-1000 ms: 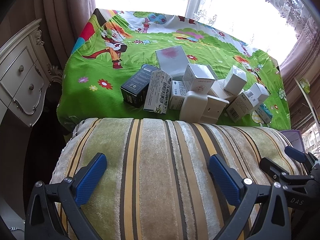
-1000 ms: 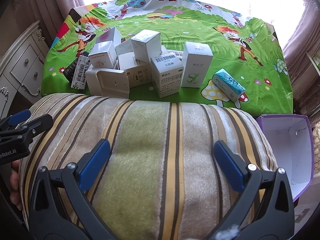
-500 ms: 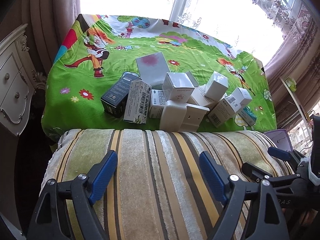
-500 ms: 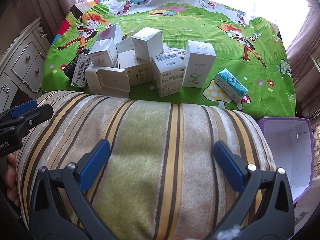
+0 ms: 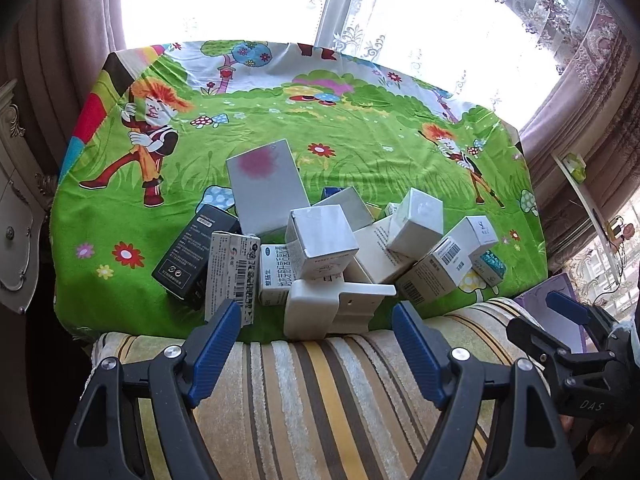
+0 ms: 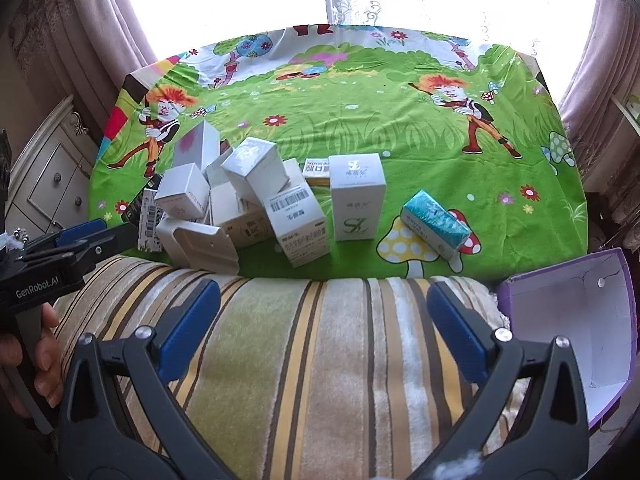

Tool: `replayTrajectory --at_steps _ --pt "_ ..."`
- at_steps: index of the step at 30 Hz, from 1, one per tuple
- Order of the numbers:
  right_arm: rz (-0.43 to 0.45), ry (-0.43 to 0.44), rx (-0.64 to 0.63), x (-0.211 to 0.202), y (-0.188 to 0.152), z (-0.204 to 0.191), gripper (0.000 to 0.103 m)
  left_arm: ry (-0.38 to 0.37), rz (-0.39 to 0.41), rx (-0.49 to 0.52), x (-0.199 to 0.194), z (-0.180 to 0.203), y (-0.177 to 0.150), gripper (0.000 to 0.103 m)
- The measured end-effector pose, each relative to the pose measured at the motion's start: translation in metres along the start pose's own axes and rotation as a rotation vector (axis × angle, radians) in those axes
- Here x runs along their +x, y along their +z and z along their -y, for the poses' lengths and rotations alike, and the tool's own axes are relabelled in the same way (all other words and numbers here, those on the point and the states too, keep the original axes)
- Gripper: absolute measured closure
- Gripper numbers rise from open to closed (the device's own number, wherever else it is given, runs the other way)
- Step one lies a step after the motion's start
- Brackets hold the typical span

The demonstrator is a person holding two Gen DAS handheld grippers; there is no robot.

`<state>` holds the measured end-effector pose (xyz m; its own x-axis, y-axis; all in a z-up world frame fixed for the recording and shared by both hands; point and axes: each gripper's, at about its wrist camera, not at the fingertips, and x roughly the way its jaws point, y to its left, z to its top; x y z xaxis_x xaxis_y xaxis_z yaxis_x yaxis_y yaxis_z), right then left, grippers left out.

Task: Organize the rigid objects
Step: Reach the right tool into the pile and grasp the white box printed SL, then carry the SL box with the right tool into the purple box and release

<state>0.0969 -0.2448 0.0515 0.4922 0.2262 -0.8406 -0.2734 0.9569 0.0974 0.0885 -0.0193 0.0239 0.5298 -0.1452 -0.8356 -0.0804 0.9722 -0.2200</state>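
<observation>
Several small cartons lie heaped on a green cartoon tablecloth: a black box, a barcode box, a white cube box, a white plastic holder. In the right wrist view a tall white SL box stands upright and a teal box lies right of it. My left gripper is open and empty above the striped cushion, just short of the heap. My right gripper is open and empty over the cushion.
A striped plush cushion runs along the table's near edge. An open purple box with a white inside stands to the right of it. A white dresser is at the left. Curtains and a bright window are behind the table.
Both grippers have moved forward toward the table, so the heap of boxes looks closer. The left one advanced more. Both stay open and empty.
</observation>
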Motion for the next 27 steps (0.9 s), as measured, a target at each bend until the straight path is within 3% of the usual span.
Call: replayTrajectory --at_steps 5,11,15,17,19,20,21,22,27 --pt "0.016 0.02 0.019 0.016 0.025 0.011 0.0 0.007 -0.041 -0.017 0.021 0.004 0.017 0.033" --pt "0.067 -0.039 -0.035 0.031 0.051 0.014 0.0 0.028 -0.062 -0.042 0.041 0.008 0.032 0.033" --pt "0.05 -0.078 -0.091 0.048 0.059 0.011 0.001 0.054 -0.067 -0.043 0.052 0.011 0.038 0.033" --pt "0.023 -0.078 -0.103 0.057 0.06 0.01 0.008 0.066 -0.066 -0.041 0.056 0.012 0.039 0.037" --pt "-0.021 -0.067 -0.1 0.066 0.059 0.011 0.033 0.071 -0.071 -0.037 0.059 0.012 0.039 0.05" --pt "-0.038 -0.055 -0.093 0.07 0.059 0.013 0.039 0.067 -0.073 -0.04 0.06 0.012 0.038 0.055" --pt "-0.052 -0.042 -0.084 0.073 0.058 0.015 0.051 0.067 -0.07 -0.041 0.06 0.011 0.038 0.055" --pt "-0.059 -0.027 -0.076 0.075 0.057 0.017 0.057 0.069 -0.065 -0.042 0.06 0.011 0.038 0.055" --pt "-0.002 0.0 -0.044 0.063 0.055 0.022 0.057 0.074 -0.019 -0.057 0.052 0.01 0.035 0.056"
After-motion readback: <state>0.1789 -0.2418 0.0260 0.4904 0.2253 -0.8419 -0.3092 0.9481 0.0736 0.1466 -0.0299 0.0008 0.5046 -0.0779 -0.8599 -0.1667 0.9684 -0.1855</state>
